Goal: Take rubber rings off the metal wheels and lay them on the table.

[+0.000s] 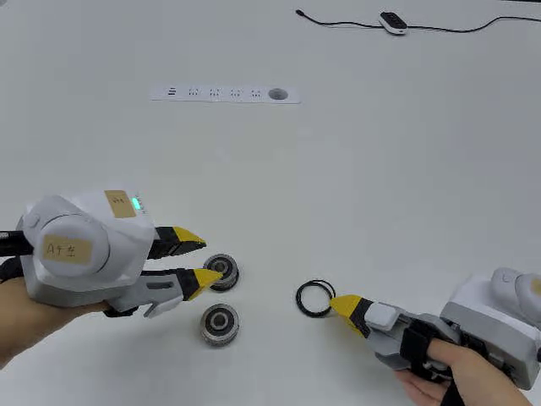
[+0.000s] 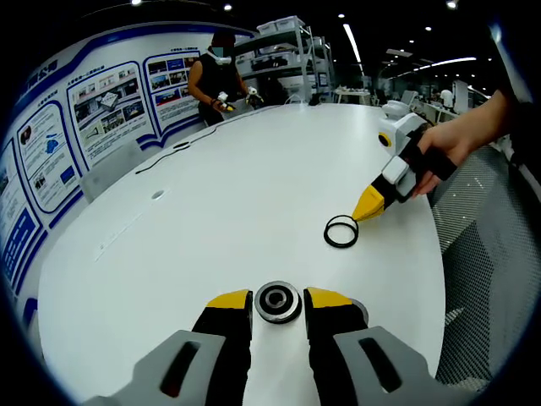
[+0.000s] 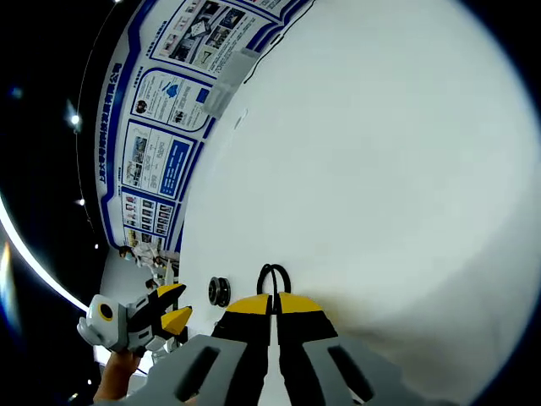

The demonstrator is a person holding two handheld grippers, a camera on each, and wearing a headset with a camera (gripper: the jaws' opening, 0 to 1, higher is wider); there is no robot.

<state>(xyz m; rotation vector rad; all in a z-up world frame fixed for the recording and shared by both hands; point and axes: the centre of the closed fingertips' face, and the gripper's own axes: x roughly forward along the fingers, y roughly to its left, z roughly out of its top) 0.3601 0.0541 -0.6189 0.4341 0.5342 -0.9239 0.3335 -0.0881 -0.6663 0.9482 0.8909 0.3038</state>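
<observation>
Left hand (image 1: 25, 313) held the white two-jaw left gripper (image 1: 203, 258) at the near-left of the white table (image 1: 380, 169), yellow-tipped jaws pointing right. Jaws were partly open, clamped on nothing.

In the left gripper view (image 2: 277, 298), the round metal wheel with a dark hub (image 2: 277, 302) sat flat on the table in the gap between the yellow tips. Couldn't tell whether either tip touched it. In the head view the same wheel (image 1: 221, 271) lay just right of the nearer tip.

A second round metal wheel (image 1: 220, 324) lay flat just nearer, apart from the first and clear of both jaws.

Far side: a white power strip (image 1: 225, 94) lay flat, well apart from the work.

The thin black rubber ring (image 1: 315, 299) lay flat on the bare table right of the wheels, off both of them. It read as two overlapped loops in the head view; couldn't tell whether it was one ring or two.

Right gripper (image 1: 338, 303) came in from the near-right, held by the right hand (image 1: 456, 372), with its jaws closed tight together. Its yellow tip was at the ring's right edge. From the right gripper view (image 3: 273, 300), the ring (image 3: 274, 277) sat directly ahead of the closed tips. Couldn't tell whether its rim was pinched.

Far right: a small white and black device (image 1: 393, 23) on a black cable (image 1: 338, 23).
</observation>
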